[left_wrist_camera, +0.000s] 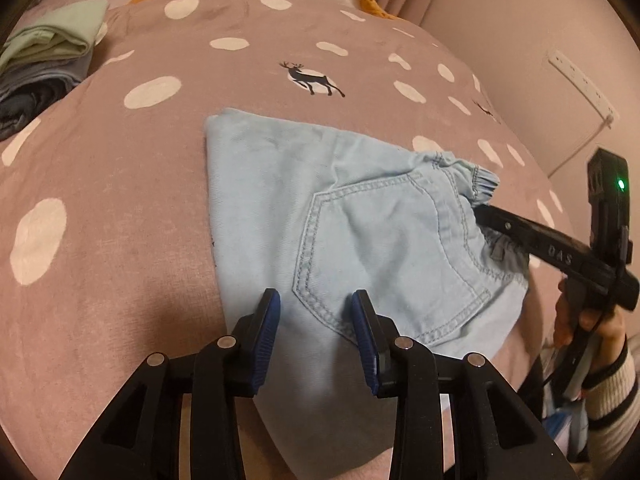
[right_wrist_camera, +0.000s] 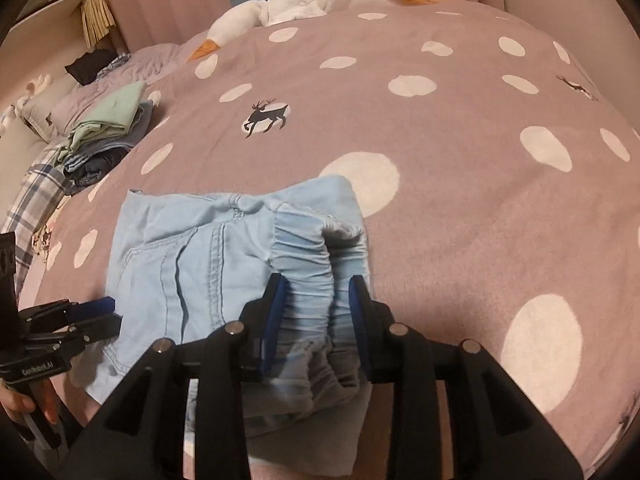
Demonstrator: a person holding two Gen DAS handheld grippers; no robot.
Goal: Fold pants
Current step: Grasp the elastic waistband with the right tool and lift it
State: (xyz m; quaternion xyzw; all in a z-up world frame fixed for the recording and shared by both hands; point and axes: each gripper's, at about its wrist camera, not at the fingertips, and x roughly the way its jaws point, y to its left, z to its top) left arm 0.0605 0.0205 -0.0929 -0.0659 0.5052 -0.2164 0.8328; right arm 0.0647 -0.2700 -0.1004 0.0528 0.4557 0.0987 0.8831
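The light blue pants (left_wrist_camera: pixel 320 216) lie folded into a compact packet on the bed cover (left_wrist_camera: pixel 120 184), in the middle of the left wrist view and in the lower middle of the right wrist view. The left gripper (left_wrist_camera: pixel 316 312) hangs over the near edge of the packet, just beside the back pocket (left_wrist_camera: pixel 384 264); its jaws are released and grasp nothing. The right gripper (right_wrist_camera: pixel 318 300) stands around the elastic waistband (right_wrist_camera: pixel 304 264), with the gathered cloth between its jaws, but the pads seem not to press on it.

In my judgement, the risk is at the waistband. If the right gripper pulls back while the cloth touches 1 pad, it can drag the top layer and open the fold. The cover is soft, so the packet can slide easily. A stack of folded clothes (right_wrist_camera: pixel 104 140) waits at the upper left.
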